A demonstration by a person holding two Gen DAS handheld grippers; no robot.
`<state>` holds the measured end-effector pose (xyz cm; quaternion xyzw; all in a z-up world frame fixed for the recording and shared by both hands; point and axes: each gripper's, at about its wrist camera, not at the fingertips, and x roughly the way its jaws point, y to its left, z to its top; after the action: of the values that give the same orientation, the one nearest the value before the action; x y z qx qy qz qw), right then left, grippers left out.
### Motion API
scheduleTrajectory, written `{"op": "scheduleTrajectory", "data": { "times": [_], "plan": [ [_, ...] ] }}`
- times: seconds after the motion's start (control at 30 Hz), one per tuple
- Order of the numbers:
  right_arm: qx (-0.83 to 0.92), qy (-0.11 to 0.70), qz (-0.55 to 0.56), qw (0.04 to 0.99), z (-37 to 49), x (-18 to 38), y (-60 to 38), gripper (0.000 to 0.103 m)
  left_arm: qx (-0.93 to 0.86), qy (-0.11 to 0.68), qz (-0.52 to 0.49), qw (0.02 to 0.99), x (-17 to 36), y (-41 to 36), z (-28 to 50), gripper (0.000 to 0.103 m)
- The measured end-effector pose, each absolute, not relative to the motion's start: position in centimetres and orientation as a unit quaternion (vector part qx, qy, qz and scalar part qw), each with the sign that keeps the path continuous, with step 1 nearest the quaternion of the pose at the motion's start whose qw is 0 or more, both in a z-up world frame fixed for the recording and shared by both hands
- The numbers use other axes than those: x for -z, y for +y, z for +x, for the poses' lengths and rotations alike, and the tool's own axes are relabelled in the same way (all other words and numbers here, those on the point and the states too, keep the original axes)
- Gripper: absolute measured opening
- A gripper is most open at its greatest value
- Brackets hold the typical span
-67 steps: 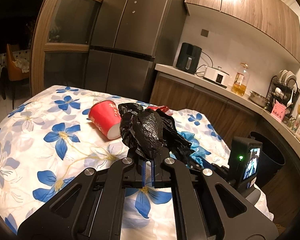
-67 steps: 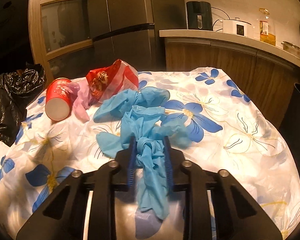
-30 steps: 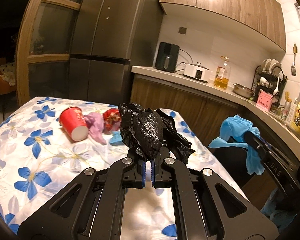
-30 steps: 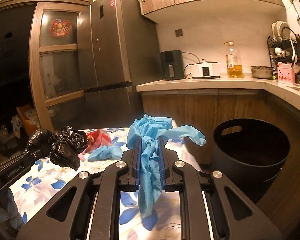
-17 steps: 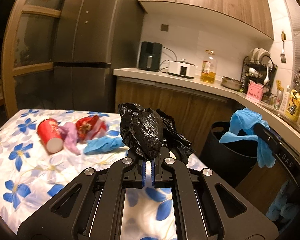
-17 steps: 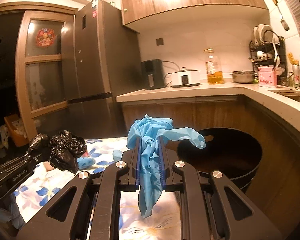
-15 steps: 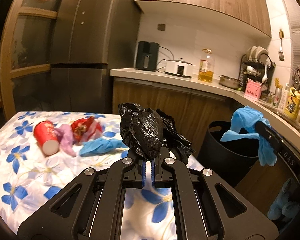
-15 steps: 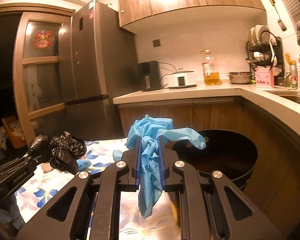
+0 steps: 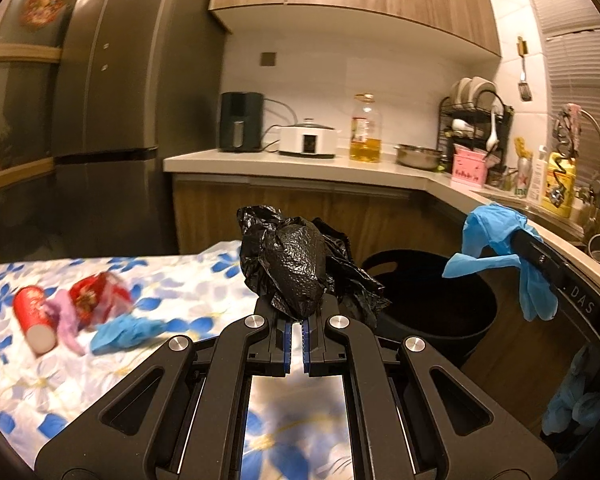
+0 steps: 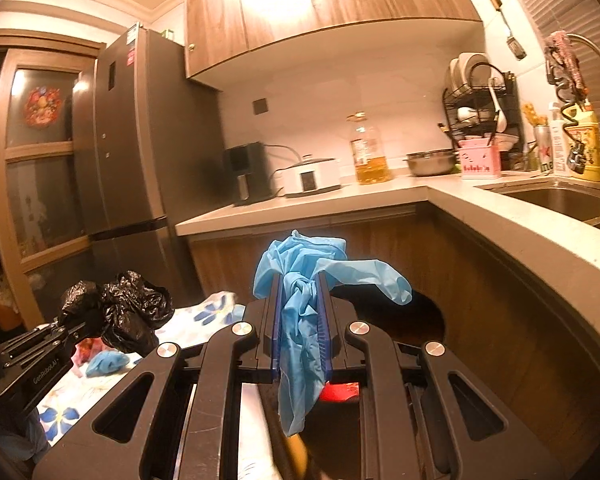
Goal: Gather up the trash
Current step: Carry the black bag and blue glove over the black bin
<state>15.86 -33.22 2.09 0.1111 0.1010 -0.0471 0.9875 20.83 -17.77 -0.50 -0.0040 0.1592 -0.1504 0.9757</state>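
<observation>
My left gripper is shut on a crumpled black plastic bag, held above the table edge. It also shows at the left of the right wrist view. My right gripper is shut on a bunch of blue gloves, held over the black trash bin. In the left wrist view the gloves hang over the bin. A red paper cup, a pink scrap, a red wrapper and a blue glove lie on the floral table.
A kitchen counter with an air fryer, a cooker, an oil bottle and a dish rack runs behind the bin. A sink sits at the right. A tall fridge stands at the left.
Both grippers have swung right, away from the table towards the trash bin, each keeping its load. The right gripper with the gloves now hangs above the bin.
</observation>
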Motion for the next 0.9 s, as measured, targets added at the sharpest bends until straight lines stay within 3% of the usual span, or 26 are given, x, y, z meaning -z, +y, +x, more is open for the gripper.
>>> {"op": "scheduleTrajectory", "data": {
  "times": [0.9],
  "plan": [
    [0.073,0.099,0.125,0.984,19.0,-1.0,-37.5,0.016,0.252,0.168,0.022,0.953,2.1,-28.7,26.8,0.003]
  ]
}}
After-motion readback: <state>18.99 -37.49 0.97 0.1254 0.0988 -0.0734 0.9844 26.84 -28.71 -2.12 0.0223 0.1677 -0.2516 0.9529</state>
